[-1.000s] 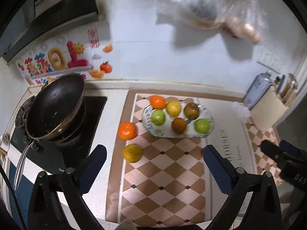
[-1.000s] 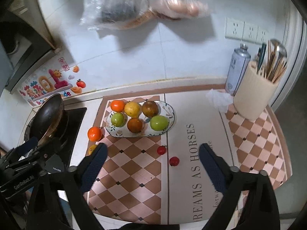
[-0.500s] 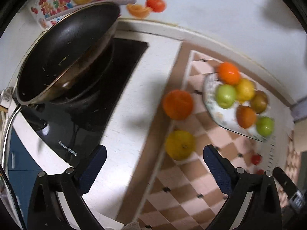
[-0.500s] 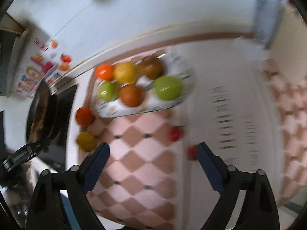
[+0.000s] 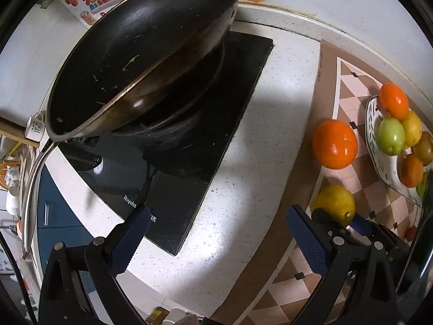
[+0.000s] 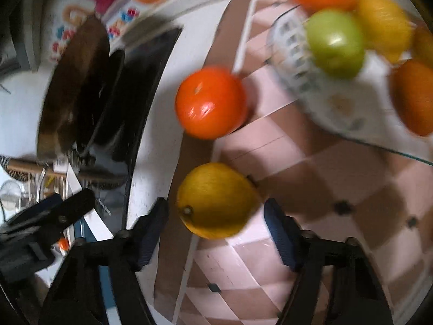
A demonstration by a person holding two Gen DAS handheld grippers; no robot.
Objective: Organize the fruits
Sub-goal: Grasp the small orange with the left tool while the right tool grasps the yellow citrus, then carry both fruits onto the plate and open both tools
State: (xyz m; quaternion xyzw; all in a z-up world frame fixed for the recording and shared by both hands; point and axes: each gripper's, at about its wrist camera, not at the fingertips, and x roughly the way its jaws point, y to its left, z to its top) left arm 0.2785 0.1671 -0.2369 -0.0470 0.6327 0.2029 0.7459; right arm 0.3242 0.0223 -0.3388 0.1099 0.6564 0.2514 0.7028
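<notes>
At the left edge of the checked mat (image 6: 311,178), my right gripper (image 6: 216,230) straddles the loose lemon (image 6: 216,200), fingers wide apart and not yet touching it, lined up to lift it toward the fruit plate (image 6: 319,100). The tangerine (image 6: 211,101) waits just beyond the lemon. My left gripper (image 5: 216,239) hangs spread wide and empty over the worktop (image 5: 243,203) beside the induction hob (image 5: 189,168).

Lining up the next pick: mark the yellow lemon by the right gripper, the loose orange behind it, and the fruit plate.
yellow lemon (image 6: 216,200), right wrist view, middle of its rind.
loose orange (image 6: 211,101), right wrist view, centre of its peel.
fruit plate (image 6: 293,51), right wrist view, patterned left rim.
</notes>
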